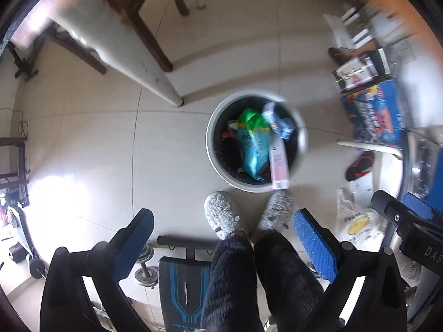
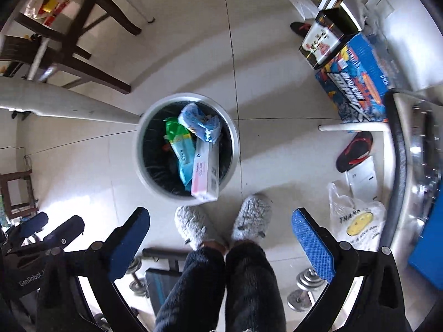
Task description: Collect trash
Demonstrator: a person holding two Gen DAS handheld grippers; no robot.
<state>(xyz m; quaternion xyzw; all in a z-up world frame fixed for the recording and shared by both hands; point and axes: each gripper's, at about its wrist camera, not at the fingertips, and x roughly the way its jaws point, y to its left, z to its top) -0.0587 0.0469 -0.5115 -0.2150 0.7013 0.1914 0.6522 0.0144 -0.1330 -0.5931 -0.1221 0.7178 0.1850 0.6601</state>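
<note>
Drop step looks done: left gripper and right gripper both spread wide, nothing held. Pink box lies in the bin (leaning on near rim), long axis toward the slippers. Next: find remaining floor trash, maybe plastic bag

Box in bin, slippers just before it
</note>
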